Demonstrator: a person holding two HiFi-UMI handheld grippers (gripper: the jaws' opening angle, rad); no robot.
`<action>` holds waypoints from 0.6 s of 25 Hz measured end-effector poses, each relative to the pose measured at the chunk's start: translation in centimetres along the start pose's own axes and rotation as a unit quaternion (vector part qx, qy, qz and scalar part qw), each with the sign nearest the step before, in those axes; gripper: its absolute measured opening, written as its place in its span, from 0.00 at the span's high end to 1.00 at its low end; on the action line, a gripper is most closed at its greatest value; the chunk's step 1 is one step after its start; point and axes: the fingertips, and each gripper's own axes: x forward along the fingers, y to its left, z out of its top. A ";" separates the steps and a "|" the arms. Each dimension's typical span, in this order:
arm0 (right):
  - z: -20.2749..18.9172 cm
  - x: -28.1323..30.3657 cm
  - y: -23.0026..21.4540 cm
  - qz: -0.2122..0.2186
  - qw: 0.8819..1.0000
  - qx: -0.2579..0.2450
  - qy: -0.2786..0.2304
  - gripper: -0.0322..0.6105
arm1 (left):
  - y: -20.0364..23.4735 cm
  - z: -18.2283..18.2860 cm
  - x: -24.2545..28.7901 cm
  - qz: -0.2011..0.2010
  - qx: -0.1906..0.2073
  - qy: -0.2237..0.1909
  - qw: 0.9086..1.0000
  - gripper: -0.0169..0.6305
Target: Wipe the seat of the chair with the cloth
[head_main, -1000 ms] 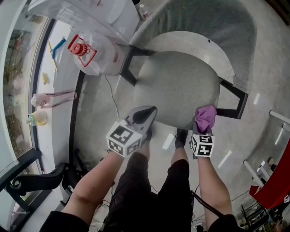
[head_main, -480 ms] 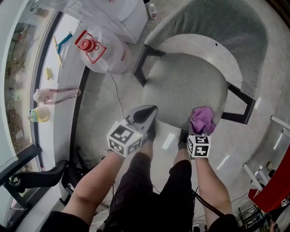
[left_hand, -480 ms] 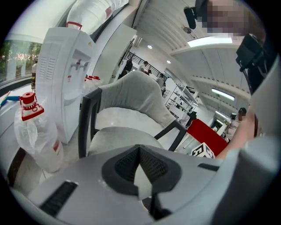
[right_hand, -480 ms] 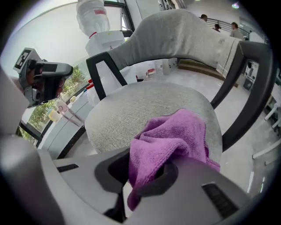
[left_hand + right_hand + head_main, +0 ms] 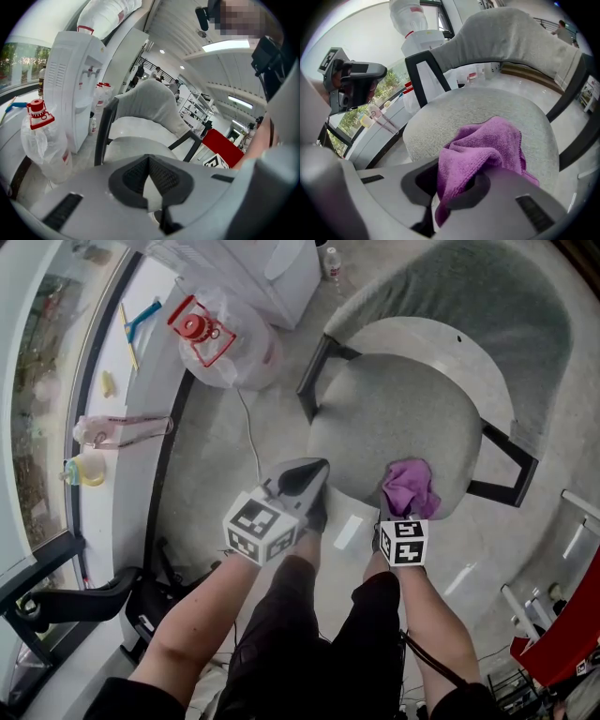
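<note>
Around me: a polished grey floor (image 5: 211, 474). A clear plastic water jug with a red cap (image 5: 221, 341) sits on it left of the chair, just beside a white water dispenser (image 5: 70, 84). A thin white cable (image 5: 251, 442) runs along the floor from the jug toward my legs.

A black metal chair frame (image 5: 315, 379) flanks the seat on both sides. A curved grey upholstered backrest (image 5: 487, 296) wraps its far edge.

My left gripper (image 5: 302, 476) hangs off the seat's near left edge, jaws together with nothing between them.

My right gripper (image 5: 405, 510) has its jaws clamped on a purple microfibre cloth (image 5: 483, 147). The cloth is bunched and folded, with its free part draped forward onto the near right rim of the round grey fabric seat (image 5: 394, 423). The weave looks nubby and evenly grey.
</note>
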 end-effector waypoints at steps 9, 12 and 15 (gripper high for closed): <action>1.8 2.4 4.8 0.038 0.999 -0.012 0.000 0.91 | 1.7 0.0 -1.6 0.011 -0.009 -0.008 1.000 0.97; 2.7 3.2 6.4 0.049 0.999 -0.015 0.000 0.91 | 2.4 0.0 -2.5 0.016 -0.013 -0.011 1.000 0.97; 3.6 4.1 8.1 0.061 0.998 -0.024 0.002 0.91 | 3.3 0.2 -3.4 0.022 -0.016 -0.015 1.000 0.97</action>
